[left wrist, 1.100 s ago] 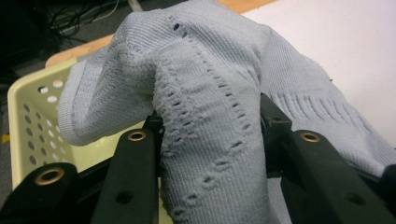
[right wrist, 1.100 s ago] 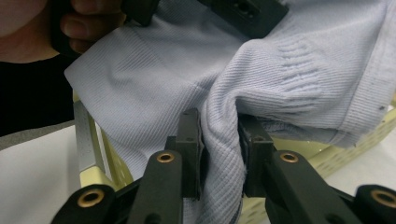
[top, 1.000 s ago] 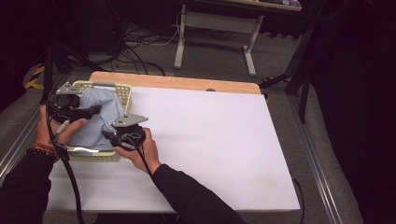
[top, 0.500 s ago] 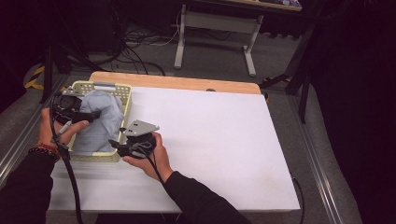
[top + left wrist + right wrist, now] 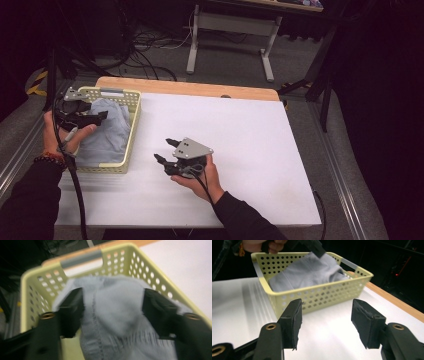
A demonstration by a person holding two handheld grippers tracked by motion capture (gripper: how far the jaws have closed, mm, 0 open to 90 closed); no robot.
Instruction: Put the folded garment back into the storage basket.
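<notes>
The pale blue garment (image 5: 102,132) lay in the yellow basket (image 5: 131,131) at the surface's (image 5: 240,135) left edge. The left claw (image 5: 96,118), its jaws just closing, straddled the cloth without pressing it. The right claw (image 5: 165,149) hung open and empty over the bare surface, its jaws just opening.

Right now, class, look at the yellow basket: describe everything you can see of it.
The yellow basket is a pale yellow rectangular tray, plastic by its look, with walls pierced by rows of round holes and a grey strip across a handle cut-out at the far end. It sits upright on the white table at its left side. A folded grey-blue knitted cloth lies inside. The left gripper hangs over the cloth; whether it touches the basket is unclear.
</notes>
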